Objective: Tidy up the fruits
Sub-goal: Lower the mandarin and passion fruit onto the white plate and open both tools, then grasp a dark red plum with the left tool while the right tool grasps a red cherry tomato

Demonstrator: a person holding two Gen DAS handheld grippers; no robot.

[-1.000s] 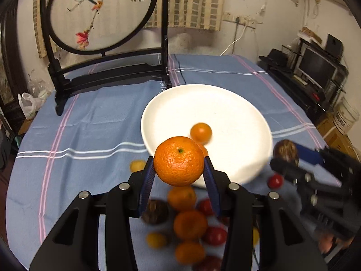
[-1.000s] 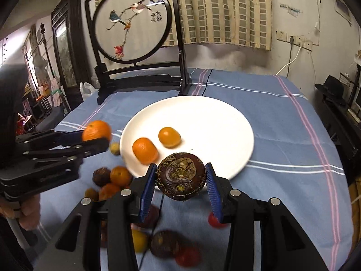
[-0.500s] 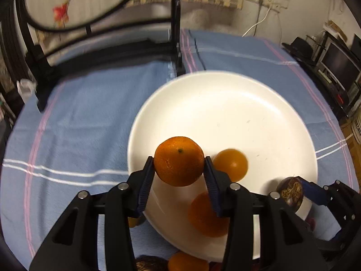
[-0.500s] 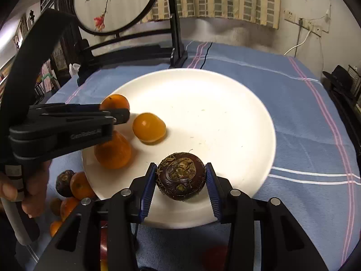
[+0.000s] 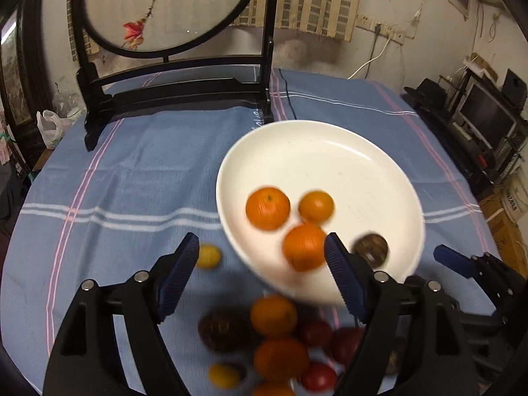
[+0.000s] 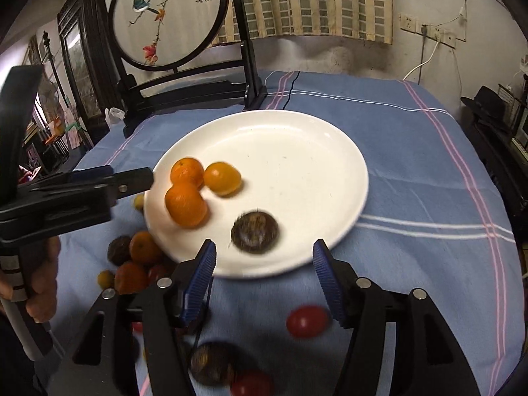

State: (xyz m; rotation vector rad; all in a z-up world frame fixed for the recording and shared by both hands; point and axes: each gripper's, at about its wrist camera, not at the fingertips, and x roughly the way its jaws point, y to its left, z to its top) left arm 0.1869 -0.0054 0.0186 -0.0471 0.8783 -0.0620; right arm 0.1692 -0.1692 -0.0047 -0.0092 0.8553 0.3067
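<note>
Three oranges (image 6: 188, 194) and a dark brown fruit (image 6: 254, 230) lay on the white plate (image 6: 297, 165), the oranges clustered at its left. More fruit (image 5: 274, 336) sat on the blue-clothed surface (image 5: 132, 178) beside the plate. The left gripper (image 5: 260, 270) and right gripper (image 6: 264, 277) had their jaws opening, gripping nothing.

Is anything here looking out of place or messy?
Somewhat. The white plate holds only three oranges and one dark brown fruit, while a loose pile of fruit lies scattered on the blue tablecloth beside it. Nothing looks spilled or damaged.
</note>
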